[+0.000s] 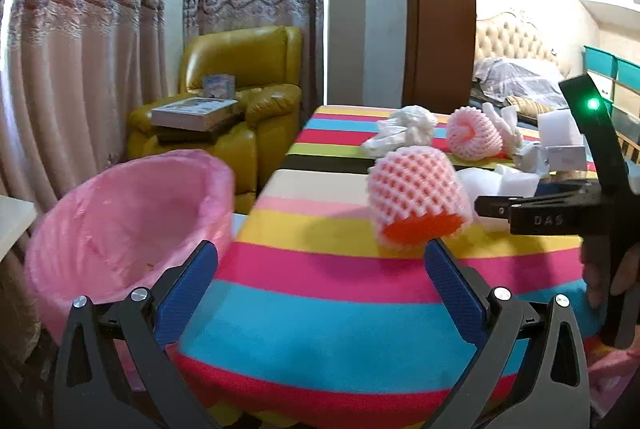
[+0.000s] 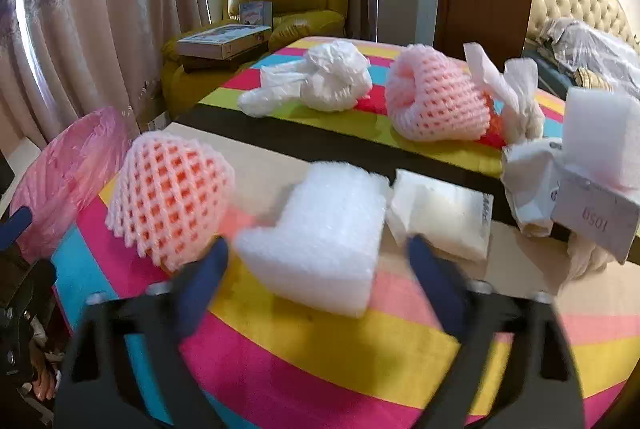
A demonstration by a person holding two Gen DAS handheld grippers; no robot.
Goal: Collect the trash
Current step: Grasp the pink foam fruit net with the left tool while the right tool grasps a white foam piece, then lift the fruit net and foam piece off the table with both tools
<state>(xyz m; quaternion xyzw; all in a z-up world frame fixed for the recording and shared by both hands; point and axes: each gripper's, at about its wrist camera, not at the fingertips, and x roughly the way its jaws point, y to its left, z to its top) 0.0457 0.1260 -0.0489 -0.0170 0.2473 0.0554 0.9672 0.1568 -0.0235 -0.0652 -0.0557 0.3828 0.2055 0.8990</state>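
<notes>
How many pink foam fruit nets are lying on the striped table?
2. One foam net lies near the table's edge beside the pink bin; the other net lies farther back, next to the white plastic bag. More may be hidden.

left gripper (image 1: 320, 269): black angular arms, blue textured pads, round silver screws | right gripper (image 2: 316, 261): same black frame, dark-blue pads, silver screws; side body lettered "DAS", green light lit
</notes>
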